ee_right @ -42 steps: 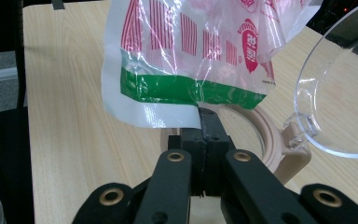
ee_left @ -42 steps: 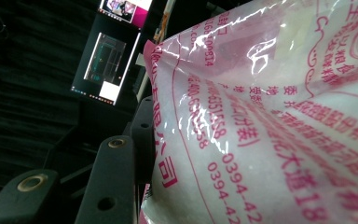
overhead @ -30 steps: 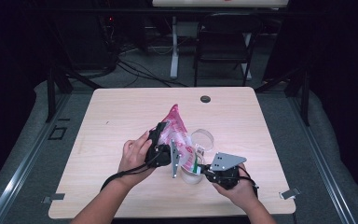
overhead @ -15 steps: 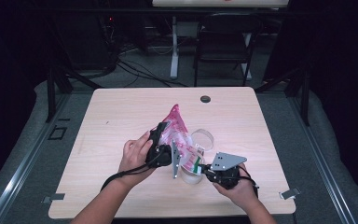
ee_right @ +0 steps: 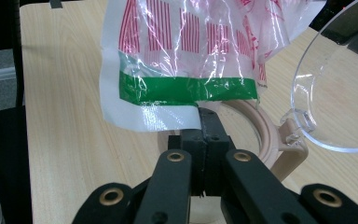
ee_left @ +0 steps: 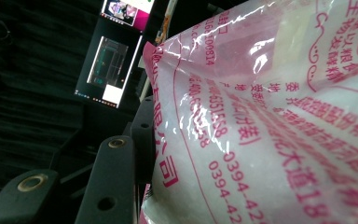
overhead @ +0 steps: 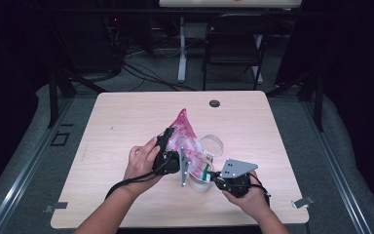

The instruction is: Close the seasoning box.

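Observation:
A pink and white plastic bag point(overhead: 184, 130) printed in red hangs tilted over the middle of the table, its point up and far. My left gripper point(overhead: 171, 141) is shut on its bulky body; one black finger point(ee_left: 116, 177) lies against the bag point(ee_left: 270, 116) in the left gripper view. My right gripper point(ee_right: 207, 122) is shut on the lower white edge of the bag point(ee_right: 191, 46), just under a green stripe point(ee_right: 186, 88). Below that edge stands a clear jar point(overhead: 200, 184) with a beige rim point(ee_right: 266, 135) and its hinged clear lid point(ee_right: 335, 93) swung open. In the high view my right gripper point(overhead: 209, 174) is at the near right.
The light wooden table point(overhead: 121, 122) has bare room to the left and at the far side. A small black round disc point(overhead: 215, 103) sits near its far edge. A dark chair point(overhead: 233, 44) and cables stand beyond the table.

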